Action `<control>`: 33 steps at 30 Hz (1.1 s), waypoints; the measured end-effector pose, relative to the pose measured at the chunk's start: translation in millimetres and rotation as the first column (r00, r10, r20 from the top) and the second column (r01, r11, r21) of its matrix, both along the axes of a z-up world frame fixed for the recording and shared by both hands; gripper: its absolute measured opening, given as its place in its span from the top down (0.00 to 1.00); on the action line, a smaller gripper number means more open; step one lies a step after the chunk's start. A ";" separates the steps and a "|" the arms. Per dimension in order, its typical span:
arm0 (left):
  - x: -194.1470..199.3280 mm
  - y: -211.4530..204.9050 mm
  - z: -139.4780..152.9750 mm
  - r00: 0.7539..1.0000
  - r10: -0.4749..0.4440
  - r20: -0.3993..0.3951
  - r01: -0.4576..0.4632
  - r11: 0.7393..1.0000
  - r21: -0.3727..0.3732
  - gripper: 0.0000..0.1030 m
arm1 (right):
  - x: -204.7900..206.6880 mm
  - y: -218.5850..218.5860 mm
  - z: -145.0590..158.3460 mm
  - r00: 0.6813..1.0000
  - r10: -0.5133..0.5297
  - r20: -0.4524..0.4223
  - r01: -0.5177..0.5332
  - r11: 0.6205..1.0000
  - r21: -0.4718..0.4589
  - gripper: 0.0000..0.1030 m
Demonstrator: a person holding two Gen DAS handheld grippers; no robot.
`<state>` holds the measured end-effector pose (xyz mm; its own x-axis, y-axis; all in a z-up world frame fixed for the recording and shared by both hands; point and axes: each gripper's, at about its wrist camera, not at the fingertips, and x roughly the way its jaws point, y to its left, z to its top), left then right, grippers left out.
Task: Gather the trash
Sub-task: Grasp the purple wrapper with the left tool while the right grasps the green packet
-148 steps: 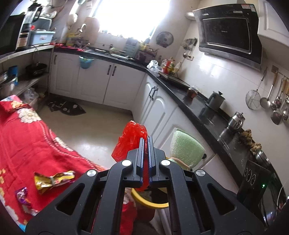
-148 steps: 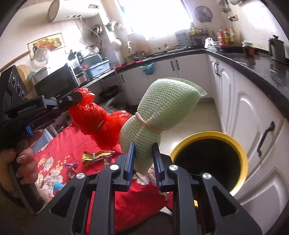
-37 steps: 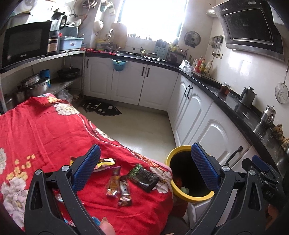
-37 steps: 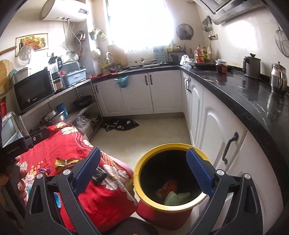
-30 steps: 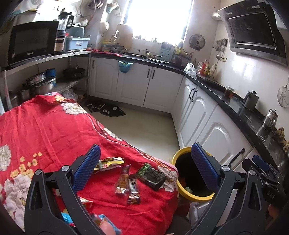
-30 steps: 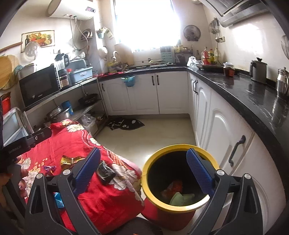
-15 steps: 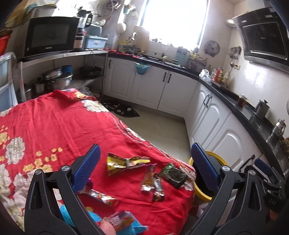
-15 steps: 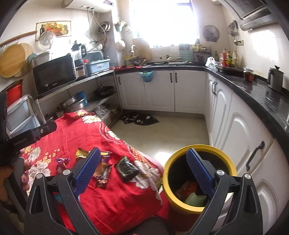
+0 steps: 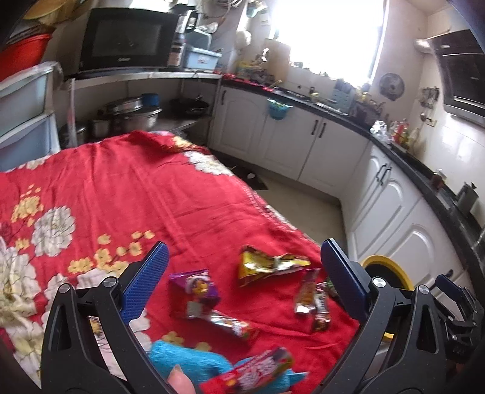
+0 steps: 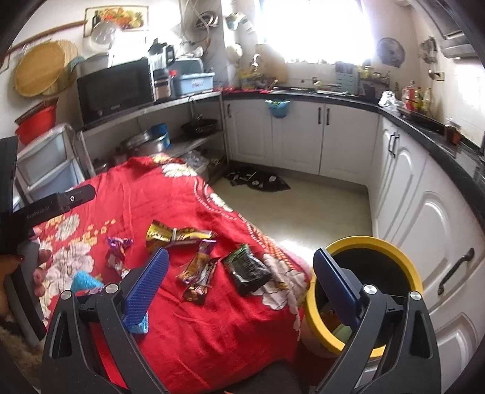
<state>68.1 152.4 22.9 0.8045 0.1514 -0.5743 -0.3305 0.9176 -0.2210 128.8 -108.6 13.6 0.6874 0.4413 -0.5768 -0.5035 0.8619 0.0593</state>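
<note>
Nearby, wrappers (image 10: 197, 272) beside yellow bin (image 10: 403, 251)

Room: kitchen, L-shaped run of units.
Window (image 10: 312, 27): back wall, very bright, blown out.
Cabinets (image 10: 298, 136): white, arched door panels, dark handles.
Worktop (image 10: 424, 133): black, glossy, cluttered w/ bottles, jars.
Floor (image 10: 306, 209): pale tile, sunlit patch; dark mat (image 10: 257, 178) near cabinets.
Shelf unit (image 10: 169, 106): metal, left side; microwave (image 10: 116, 88) on top, pots below.
Drawers (image 10: 45, 163): plastic, far left, red basin on top.
Walls: white tile at right, small fan (image 10: 390, 51) beside window.
Hood (image 9: 463, 69): black, upper right.
Table cover (image 9: 127, 194): red cloth, floral print.
</note>
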 end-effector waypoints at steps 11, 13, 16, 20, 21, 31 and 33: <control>3.5 42.9 -45.8 0.988 0.056 -0.141 -0.070 0.993 -0.098 0.10 | 19.7 21.5 -32.9 0.998 0.040 -0.055 -0.044 0.996 -0.081 0.09; 5.1 46.9 -53.6 0.985 0.060 -0.163 -0.080 0.989 -0.121 0.10 | 25.4 22.7 -40.0 0.997 0.037 -0.065 -0.043 0.994 -0.097 0.09; 7.2 51.6 -64.8 0.980 0.058 -0.191 -0.083 0.989 -0.123 0.11 | 33.7 23.6 -50.6 0.997 0.027 -0.077 -0.036 0.992 -0.117 0.09; 16.0 49.2 -77.1 0.971 0.016 -0.240 -0.049 0.990 -0.132 0.11 | 44.4 23.9 -62.9 0.995 0.016 -0.095 -0.030 0.989 -0.142 0.09; 17.9 47.9 -79.0 0.969 0.006 -0.249 -0.040 0.990 -0.132 0.11 | 47.1 24.3 -65.6 0.995 0.016 -0.098 -0.030 0.989 -0.147 0.09; 47.9 44.9 -94.9 0.949 -0.038 -0.313 -0.014 0.987 -0.162 0.20 | 70.7 38.9 -91.3 0.989 0.032 -0.146 -0.060 0.980 -0.190 0.11; 51.7 47.4 -98.0 0.944 -0.034 -0.328 -0.023 0.986 -0.167 0.26 | 76.6 43.4 -96.1 0.988 0.034 -0.154 -0.066 0.976 -0.208 0.14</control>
<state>119.9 199.9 -75.1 0.5675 0.0272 -0.8229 -0.4056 0.8790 -0.2507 205.3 -65.2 -82.5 0.5671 0.3301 -0.7546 -0.5460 0.8366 -0.0445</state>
